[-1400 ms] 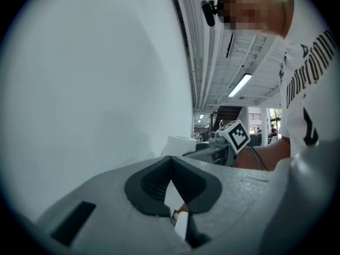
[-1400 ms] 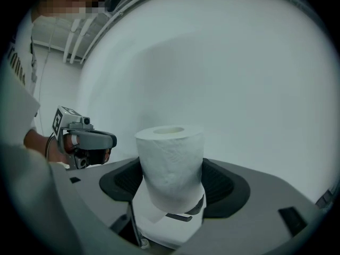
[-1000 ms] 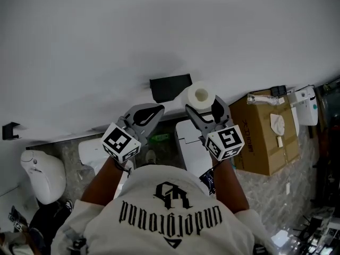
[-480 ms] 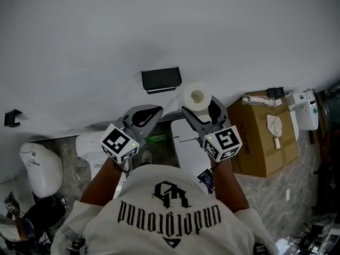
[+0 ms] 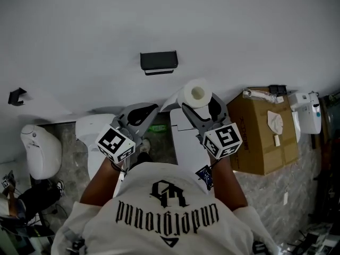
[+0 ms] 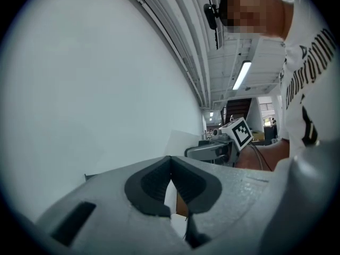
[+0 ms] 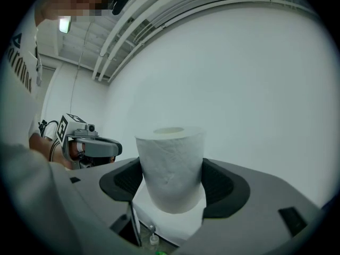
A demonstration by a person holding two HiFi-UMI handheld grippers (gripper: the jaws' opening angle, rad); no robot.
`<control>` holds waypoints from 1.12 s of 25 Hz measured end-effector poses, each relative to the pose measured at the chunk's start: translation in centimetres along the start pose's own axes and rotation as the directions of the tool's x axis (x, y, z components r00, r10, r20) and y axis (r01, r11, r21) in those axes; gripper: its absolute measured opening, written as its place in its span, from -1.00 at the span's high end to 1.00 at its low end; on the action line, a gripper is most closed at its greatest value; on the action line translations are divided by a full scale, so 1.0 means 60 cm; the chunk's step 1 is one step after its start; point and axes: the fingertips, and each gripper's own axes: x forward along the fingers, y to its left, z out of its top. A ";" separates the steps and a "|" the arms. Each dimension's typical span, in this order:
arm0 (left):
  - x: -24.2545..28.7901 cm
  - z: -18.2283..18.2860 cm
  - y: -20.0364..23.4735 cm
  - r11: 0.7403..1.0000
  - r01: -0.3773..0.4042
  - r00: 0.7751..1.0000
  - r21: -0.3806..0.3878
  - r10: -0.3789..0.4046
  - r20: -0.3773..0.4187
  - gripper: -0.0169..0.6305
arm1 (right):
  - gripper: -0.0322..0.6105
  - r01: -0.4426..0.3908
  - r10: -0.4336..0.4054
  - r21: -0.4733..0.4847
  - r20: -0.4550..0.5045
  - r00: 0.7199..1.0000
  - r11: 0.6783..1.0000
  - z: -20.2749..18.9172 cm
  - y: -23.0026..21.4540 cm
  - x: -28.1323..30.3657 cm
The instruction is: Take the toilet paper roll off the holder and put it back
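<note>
Two grippers show in the head view. Our right gripper [image 5: 200,105] holds the toilet paper roll [image 5: 195,93] off the black wall holder [image 5: 158,61], apart from it.

In the left gripper view, the left gripper [image 6: 171,164] is pressed together, empty.

In the right gripper view, the jaws pinch the roll's sides. We should line its core up with the holder and squeeze gently.
</note>
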 end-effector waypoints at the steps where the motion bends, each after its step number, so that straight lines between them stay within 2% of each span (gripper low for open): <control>1: -0.007 -0.001 -0.009 1.000 -0.012 1.000 -0.001 0.012 -0.003 0.91 | -0.10 -0.008 0.008 0.003 0.000 1.000 1.000 -0.003 0.004 -0.009; 13: -0.098 -0.003 -0.060 0.989 -0.145 0.989 -0.010 0.145 -0.025 0.91 | -0.10 -0.075 0.075 0.034 0.005 0.997 0.997 -0.020 0.047 -0.058; 23: -0.170 -0.004 -0.037 0.988 -0.153 0.988 -0.005 0.153 -0.013 0.91 | -0.10 -0.094 0.094 0.032 0.010 0.996 0.995 -0.010 0.099 -0.027; 28: -0.205 0.003 -0.006 0.989 -0.145 0.989 0.005 0.146 -0.011 0.91 | -0.10 -0.069 0.068 0.023 0.031 0.997 0.997 0.010 0.125 -0.003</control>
